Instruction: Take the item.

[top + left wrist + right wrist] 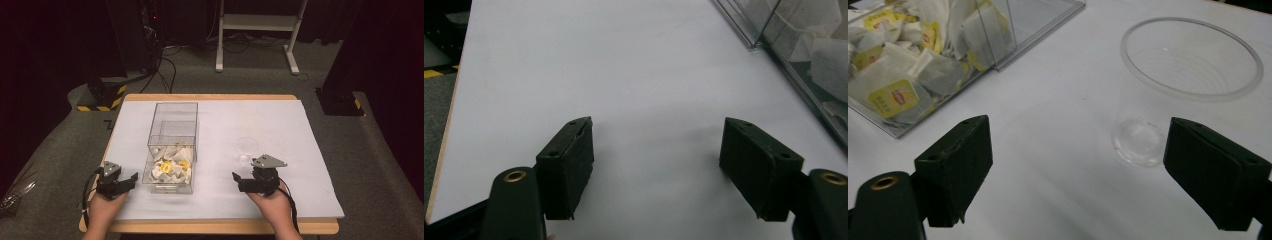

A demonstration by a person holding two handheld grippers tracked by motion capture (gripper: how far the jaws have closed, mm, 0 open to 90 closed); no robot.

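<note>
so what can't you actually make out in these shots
- Tea bags in the clear box: the count, since they pile over each other; label print is too small in the right gripper view.
- Clear cup: faint in the high view, nearly lost against the white sheet.
- Box's far end: cut off by the edge of the left gripper view.

Black left gripper [119, 181] and right gripper [250, 181]: brass-ringed holes, black cables, grey triangular plate seen on each; no sleeves seen.

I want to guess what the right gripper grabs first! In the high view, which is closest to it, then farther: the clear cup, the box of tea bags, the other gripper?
1. Clear cup, just ahead of the right gripper.
2. Box of tea bags, to its left.
3. Left gripper, beyond the box.
</note>
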